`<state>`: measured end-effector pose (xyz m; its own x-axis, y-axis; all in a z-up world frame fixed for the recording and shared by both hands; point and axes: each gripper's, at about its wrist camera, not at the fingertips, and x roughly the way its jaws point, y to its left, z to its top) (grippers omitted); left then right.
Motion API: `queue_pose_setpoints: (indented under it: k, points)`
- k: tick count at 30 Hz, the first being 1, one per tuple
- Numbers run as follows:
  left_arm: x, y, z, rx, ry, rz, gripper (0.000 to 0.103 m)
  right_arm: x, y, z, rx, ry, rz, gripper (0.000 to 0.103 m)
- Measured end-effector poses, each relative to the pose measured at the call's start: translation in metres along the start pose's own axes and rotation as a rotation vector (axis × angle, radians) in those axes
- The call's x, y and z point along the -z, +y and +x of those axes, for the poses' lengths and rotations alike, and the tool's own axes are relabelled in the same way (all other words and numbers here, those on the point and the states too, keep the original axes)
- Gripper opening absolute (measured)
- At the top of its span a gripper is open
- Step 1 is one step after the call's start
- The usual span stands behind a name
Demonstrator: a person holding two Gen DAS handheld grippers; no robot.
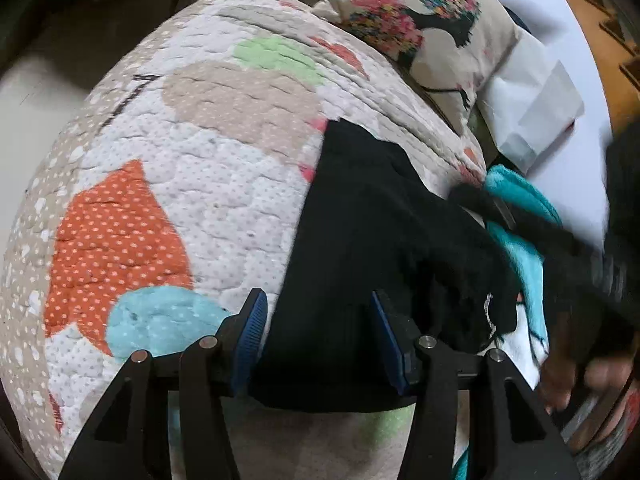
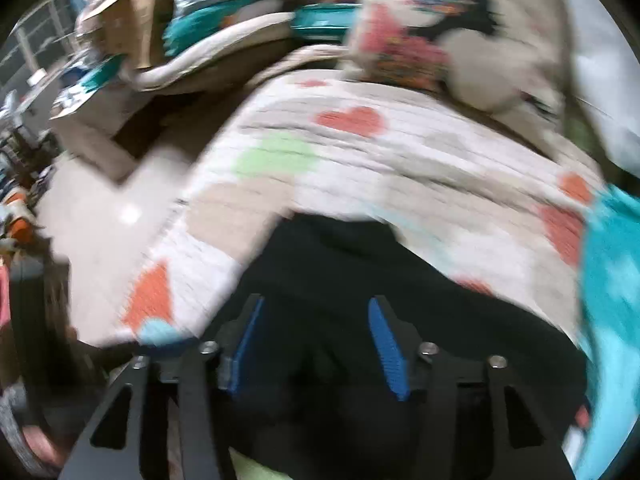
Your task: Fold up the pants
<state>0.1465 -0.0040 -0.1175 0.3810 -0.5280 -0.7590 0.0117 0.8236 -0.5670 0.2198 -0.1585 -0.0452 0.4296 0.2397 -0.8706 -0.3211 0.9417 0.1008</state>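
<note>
Quilted heart-print bedspread (image 1: 168, 152) carries black pants (image 1: 360, 232) lying bunched in a compact dark block, seemingly partly folded, not squared off; left gripper (image 1: 318, 320) and right gripper (image 2: 316, 320) both spread apart over the fabric, gripping nothing.

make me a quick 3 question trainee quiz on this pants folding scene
1. True or false: the black fabric pants lie on the quilted heart-patterned bedspread.
2. What lies between the open left gripper's blue pads?
3. Which sits at the far end of the bedspread: A) beige floral pillow B) laptop C) shoe?

Key: 1 true; 2 the pants; 3 A.
</note>
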Motion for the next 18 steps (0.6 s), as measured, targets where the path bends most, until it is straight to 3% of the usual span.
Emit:
queue_pose_setpoints:
  k: [4,5,6,7,8,11,14,18]
  points:
    - [0.004,-0.010,0.007,-0.041,-0.003,0.061,0.048,-0.032,0.019,0.044,-0.002,0.059,-0.042,0.066]
    - [0.004,-0.012,0.008,-0.063,-0.002,0.076,0.029,-0.037,0.026,0.060,0.034,0.095,-0.089,0.070]
    - [0.004,-0.013,0.011,-0.090,0.010,0.095,0.017,-0.040,0.031,0.073,0.060,0.132,-0.120,0.071]
    - [0.003,-0.012,0.013,-0.086,0.026,0.093,0.016,-0.039,0.032,0.086,0.090,0.171,-0.136,0.070]
    - [0.002,-0.010,0.012,-0.078,0.028,0.076,0.013,-0.036,0.034,0.096,0.092,0.202,-0.137,0.050]
    - [0.000,-0.006,0.008,-0.077,0.036,0.056,0.011,-0.037,0.043,0.096,0.053,0.219,-0.143,0.019]
    - [-0.004,0.003,0.003,-0.061,0.041,0.004,0.011,-0.043,0.050,0.093,0.059,0.219,-0.148,0.015]
    - [-0.015,0.019,-0.017,-0.093,-0.021,-0.050,0.011,-0.059,0.063,0.094,0.018,0.201,-0.149,0.014]
